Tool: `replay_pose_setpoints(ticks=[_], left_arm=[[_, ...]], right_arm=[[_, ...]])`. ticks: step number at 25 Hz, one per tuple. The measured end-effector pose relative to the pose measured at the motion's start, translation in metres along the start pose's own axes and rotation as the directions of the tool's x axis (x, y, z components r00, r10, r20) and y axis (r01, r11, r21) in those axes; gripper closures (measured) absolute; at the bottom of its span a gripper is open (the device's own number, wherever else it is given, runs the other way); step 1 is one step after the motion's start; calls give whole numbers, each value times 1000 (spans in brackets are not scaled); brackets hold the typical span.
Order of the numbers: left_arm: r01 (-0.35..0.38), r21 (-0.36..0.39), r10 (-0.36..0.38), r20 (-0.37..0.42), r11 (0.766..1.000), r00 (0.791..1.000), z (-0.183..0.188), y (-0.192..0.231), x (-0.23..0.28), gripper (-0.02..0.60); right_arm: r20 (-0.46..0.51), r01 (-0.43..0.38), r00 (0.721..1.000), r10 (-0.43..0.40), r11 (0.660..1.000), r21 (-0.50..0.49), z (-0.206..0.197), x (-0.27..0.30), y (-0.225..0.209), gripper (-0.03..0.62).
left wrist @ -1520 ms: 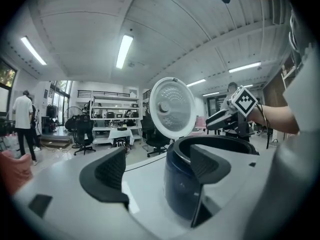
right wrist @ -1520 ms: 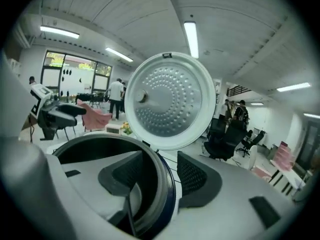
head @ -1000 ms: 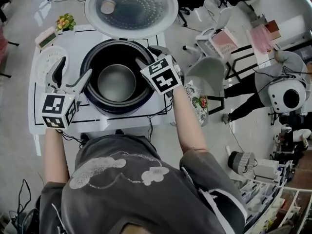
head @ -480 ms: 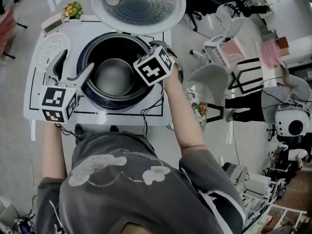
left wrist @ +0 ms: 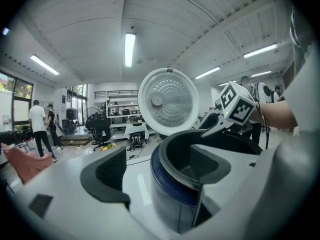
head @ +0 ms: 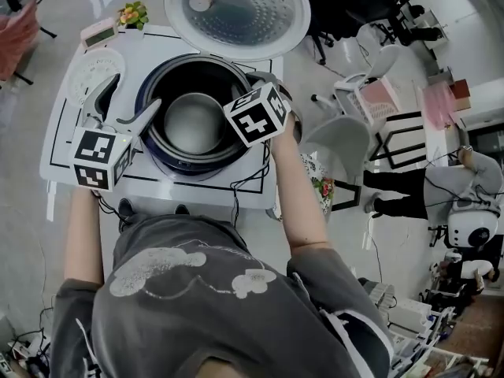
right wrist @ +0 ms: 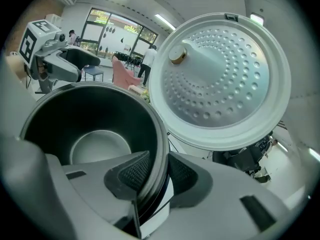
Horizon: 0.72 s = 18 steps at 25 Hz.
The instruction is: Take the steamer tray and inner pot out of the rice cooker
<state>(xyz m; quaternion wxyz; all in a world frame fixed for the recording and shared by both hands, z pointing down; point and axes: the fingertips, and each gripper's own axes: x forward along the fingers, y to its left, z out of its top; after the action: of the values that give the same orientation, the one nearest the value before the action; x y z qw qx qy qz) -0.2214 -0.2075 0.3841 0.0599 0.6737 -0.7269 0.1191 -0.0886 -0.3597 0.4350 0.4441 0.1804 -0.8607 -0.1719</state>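
Note:
The rice cooker (head: 197, 162) stands open on the white table, lid (head: 236, 10) raised behind. Its dark inner pot (head: 193, 120) sits inside. The white perforated steamer tray (head: 93, 73) lies on the table at the back left. My right gripper (head: 246, 85) has just been closing with the pot's right rim between its jaws; in the right gripper view (right wrist: 159, 171) one pad is inside the pot (right wrist: 95, 129), one outside, both pressing the rim. My left gripper (head: 134, 93) stands open astride the left rim (left wrist: 157, 159), not touching.
A small potted plant (head: 131, 12) and a pale flat device (head: 98, 31) sit at the table's back left corner. Cables (head: 244, 183) trail over the front edge. Chairs (head: 339, 136) and a person (head: 465, 179) stand to the right on the floor.
My right gripper has rolled and its jaws have closed on the pot's right rim. The left gripper stays at the left rim, still wide apart.

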Motion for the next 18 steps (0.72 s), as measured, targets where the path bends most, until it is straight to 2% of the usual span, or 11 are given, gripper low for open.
replay_pose_setpoints(ticks=[7,12,15,18], left_arm=[[38,54,-38,-9,998,999,8,-7,7,183],[78,121,-72,-55,990,996,13,-8,25,183],[127,162,-110,-110,979,988,12,-11,50,183],[195,178,-151,-230,965,961,-4,-14,72,183]], right_arm=[[64,16,998,-21,997,77,19,-14,-4,479],[226,-41,974,4,986,161,40,-33,-10,491],[290,-44,957,-1,988,150,48,-41,-13,494],[322,-28,946,-23,988,152,49,-44,-17,494]])
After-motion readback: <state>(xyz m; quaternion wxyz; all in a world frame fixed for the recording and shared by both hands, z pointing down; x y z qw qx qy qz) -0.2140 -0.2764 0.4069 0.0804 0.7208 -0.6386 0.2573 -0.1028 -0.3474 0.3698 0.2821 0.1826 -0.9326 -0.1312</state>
